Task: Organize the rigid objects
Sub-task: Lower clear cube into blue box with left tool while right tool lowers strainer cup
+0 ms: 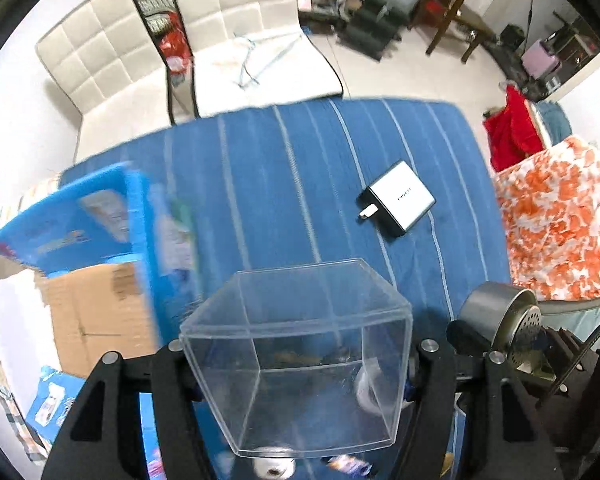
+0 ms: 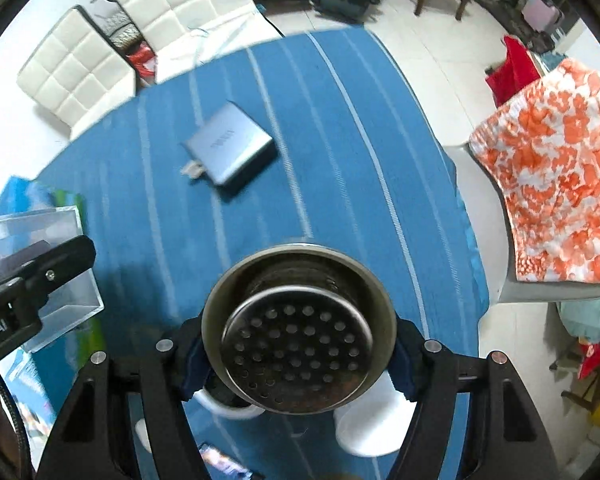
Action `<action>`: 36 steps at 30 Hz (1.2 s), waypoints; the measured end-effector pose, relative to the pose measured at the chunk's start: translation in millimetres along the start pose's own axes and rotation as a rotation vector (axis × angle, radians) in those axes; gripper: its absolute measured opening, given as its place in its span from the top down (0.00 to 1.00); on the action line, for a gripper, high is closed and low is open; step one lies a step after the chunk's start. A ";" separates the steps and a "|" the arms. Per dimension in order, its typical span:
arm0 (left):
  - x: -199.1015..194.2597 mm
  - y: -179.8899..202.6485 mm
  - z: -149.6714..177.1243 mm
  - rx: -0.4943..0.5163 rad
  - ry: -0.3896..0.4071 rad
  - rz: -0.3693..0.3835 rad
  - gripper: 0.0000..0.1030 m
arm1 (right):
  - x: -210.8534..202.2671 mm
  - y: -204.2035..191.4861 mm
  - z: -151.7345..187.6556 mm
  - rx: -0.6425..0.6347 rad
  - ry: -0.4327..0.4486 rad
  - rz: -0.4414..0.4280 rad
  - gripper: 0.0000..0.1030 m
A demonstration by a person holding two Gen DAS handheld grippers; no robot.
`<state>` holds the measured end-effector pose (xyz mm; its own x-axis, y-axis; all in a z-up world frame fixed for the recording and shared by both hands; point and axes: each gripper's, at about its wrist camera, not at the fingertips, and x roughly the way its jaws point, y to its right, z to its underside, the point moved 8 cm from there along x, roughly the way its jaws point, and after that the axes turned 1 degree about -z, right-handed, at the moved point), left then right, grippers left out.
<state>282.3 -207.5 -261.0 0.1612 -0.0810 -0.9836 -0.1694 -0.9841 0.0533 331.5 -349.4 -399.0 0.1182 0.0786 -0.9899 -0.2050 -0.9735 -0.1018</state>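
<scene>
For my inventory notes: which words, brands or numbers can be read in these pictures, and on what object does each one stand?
"ot.AI", start cut off: black body of the left gripper, seen from the right wrist.
Unreadable, too blurred: short dark print on the silver-grey square wall charger.
Unreadable, motion-blurred: print on the blue printed cardboard box.

Clear glossy plastic box (image 1: 296, 360), dull perforated metal strainer (image 2: 298, 344), matt woven striped tablecloth (image 2: 340, 140).
</scene>
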 end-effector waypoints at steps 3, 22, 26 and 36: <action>-25.7 -34.3 -2.0 -0.016 0.043 0.015 0.39 | -26.4 -28.7 3.8 -0.022 0.033 -0.039 0.29; 29.7 -247.3 -48.3 -0.199 -0.012 0.108 0.39 | -53.5 -300.7 16.6 -0.294 0.076 -0.136 0.29; 67.4 -267.4 -49.7 -0.217 -0.081 0.149 0.39 | -12.2 -335.3 11.7 -0.336 0.027 -0.104 0.29; 143.9 -278.2 -55.0 -0.220 -0.218 0.207 0.39 | 75.0 -366.6 -14.6 -0.414 -0.050 -0.018 0.29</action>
<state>406.1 46.0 -407.9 -0.0693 -0.2695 -0.9605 0.0400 -0.9628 0.2673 429.8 10.3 -434.5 0.0689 0.0967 -0.9929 0.2063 -0.9752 -0.0807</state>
